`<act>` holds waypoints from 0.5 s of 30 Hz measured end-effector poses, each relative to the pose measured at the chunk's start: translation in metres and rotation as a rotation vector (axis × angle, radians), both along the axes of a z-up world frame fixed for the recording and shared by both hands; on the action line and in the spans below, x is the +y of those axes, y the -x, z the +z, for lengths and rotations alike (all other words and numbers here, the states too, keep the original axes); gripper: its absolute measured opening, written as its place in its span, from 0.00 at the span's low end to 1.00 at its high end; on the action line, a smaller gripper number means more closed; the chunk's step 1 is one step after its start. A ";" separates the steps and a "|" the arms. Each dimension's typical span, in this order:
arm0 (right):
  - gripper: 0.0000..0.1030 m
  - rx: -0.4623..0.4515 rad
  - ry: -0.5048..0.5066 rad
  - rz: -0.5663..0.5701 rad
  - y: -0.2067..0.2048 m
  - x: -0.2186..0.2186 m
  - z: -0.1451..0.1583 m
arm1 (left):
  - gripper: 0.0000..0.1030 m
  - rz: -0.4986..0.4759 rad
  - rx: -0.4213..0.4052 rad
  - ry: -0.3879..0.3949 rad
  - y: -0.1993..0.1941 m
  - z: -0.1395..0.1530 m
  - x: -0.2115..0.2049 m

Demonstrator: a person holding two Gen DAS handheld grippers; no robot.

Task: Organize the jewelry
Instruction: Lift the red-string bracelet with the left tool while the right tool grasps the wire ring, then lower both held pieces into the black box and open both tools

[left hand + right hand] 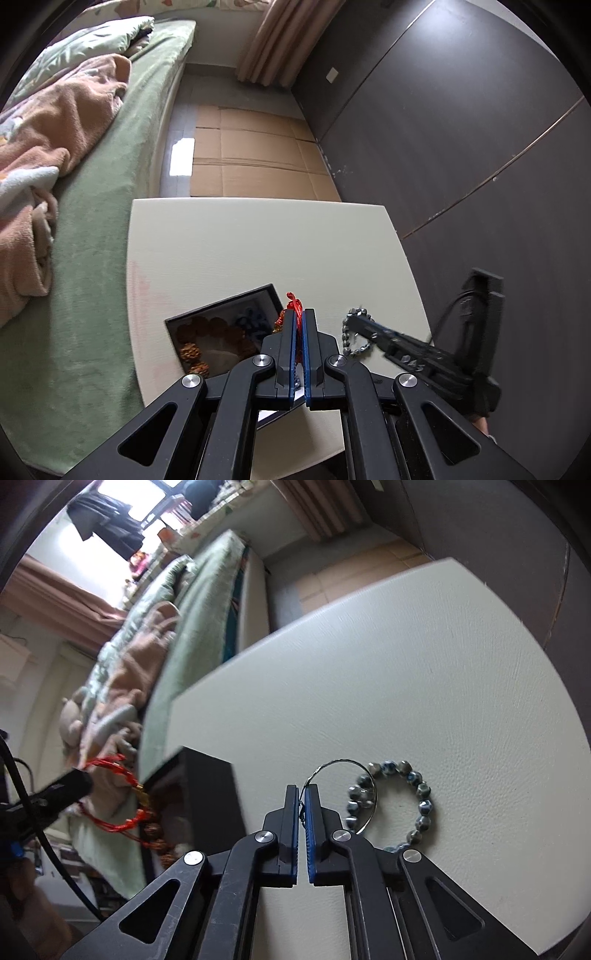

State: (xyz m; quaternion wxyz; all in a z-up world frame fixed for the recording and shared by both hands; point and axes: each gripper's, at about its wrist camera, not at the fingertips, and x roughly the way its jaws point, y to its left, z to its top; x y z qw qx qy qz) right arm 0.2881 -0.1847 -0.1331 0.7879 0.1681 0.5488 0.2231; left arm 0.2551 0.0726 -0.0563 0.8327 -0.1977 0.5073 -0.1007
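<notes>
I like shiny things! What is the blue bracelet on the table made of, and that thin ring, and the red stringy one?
Blue bead bracelet: looks like glazed ceramic or polished stone, since the mottled beads glint.
Thin ring: probably metal wire, dark, fine and springy-looking, pinched in the right gripper.
Red bracelet: knotted cord or thread with a small gold-coloured fitting, held by the left gripper.

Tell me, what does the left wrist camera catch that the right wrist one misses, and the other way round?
Only the left wrist view looks down into the black box, with brown beads and a blue-white piece inside. Only the right wrist view shows the thin wire ring pinched by the right gripper, and the window at top left. Both show the left gripper shut on the red cord bracelet, the grey-blue bead bracelet on the white table, and the green bed.
</notes>
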 end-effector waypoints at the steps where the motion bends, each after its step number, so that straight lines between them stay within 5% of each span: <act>1: 0.05 -0.012 -0.018 -0.003 0.002 -0.001 0.005 | 0.02 0.001 0.000 -0.003 0.002 0.001 0.002; 15: 0.05 -0.135 -0.178 0.094 0.030 0.029 0.055 | 0.03 0.040 0.141 0.067 0.015 -0.037 0.025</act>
